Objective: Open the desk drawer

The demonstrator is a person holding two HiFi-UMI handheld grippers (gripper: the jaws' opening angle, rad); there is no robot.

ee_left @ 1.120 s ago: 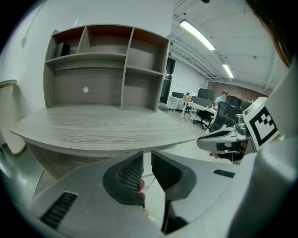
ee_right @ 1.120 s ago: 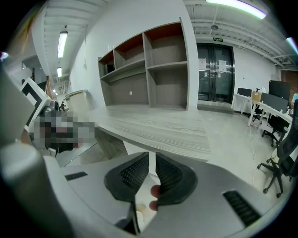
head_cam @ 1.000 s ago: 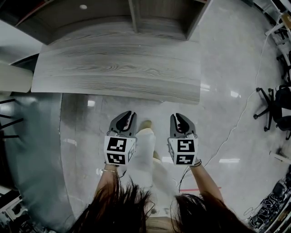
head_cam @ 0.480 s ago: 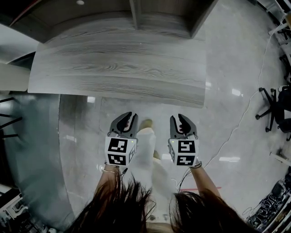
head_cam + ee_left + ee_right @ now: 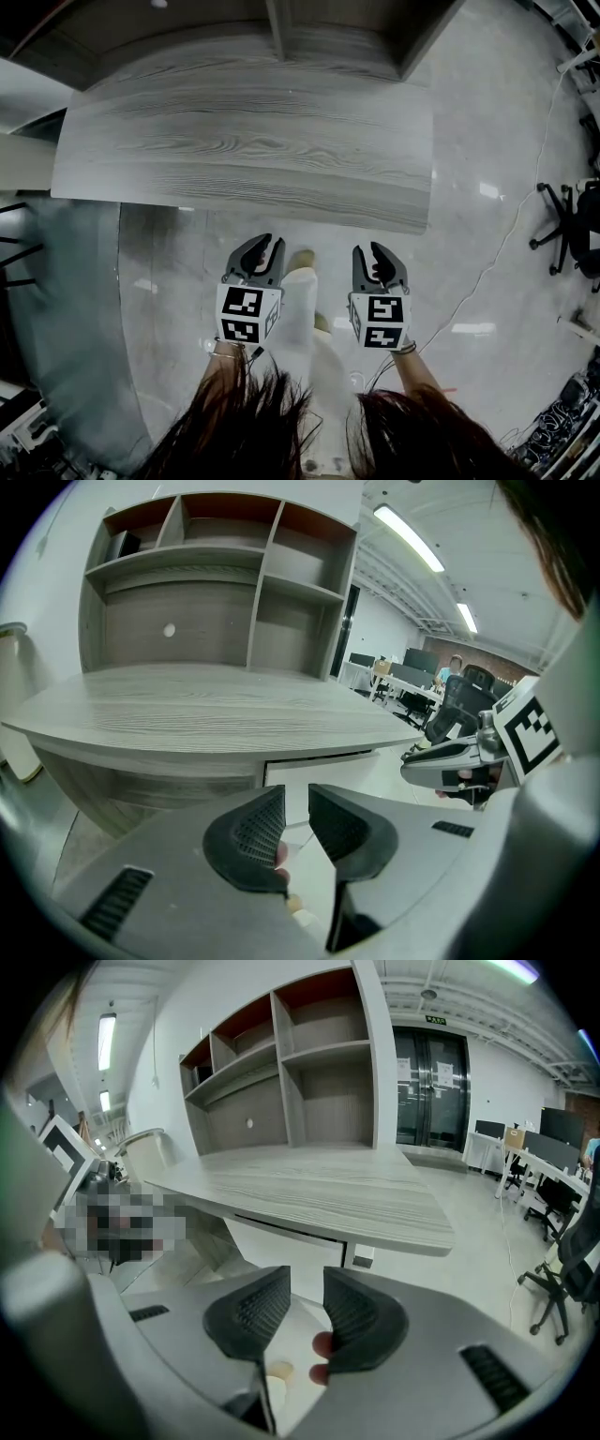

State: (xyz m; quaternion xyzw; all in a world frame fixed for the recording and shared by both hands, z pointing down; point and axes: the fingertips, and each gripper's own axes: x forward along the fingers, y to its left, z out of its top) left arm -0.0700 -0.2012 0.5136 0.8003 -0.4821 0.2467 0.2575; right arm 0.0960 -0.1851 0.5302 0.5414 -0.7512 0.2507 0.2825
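A grey wood-grain desk (image 5: 253,150) fills the top of the head view. Under its top, a white drawer front (image 5: 319,764) shows in the left gripper view and again in the right gripper view (image 5: 286,1239); it looks closed. Both grippers hang over the floor, short of the desk's front edge. My left gripper (image 5: 260,251) (image 5: 296,799) is open by a narrow gap, with nothing in it. My right gripper (image 5: 380,258) (image 5: 307,1281) is open too; its jaws have just been opening, and nothing is between them.
An open shelf unit (image 5: 216,583) stands on the back of the desk. The person's leg and shoe (image 5: 300,272) are between the two grippers. A cable (image 5: 487,272) runs across the shiny floor at the right, and office chairs (image 5: 572,225) stand beyond it.
The desk's front edge has drawn nearer to both grippers in the head view. The right gripper's jaws have parted from shut to a small gap.
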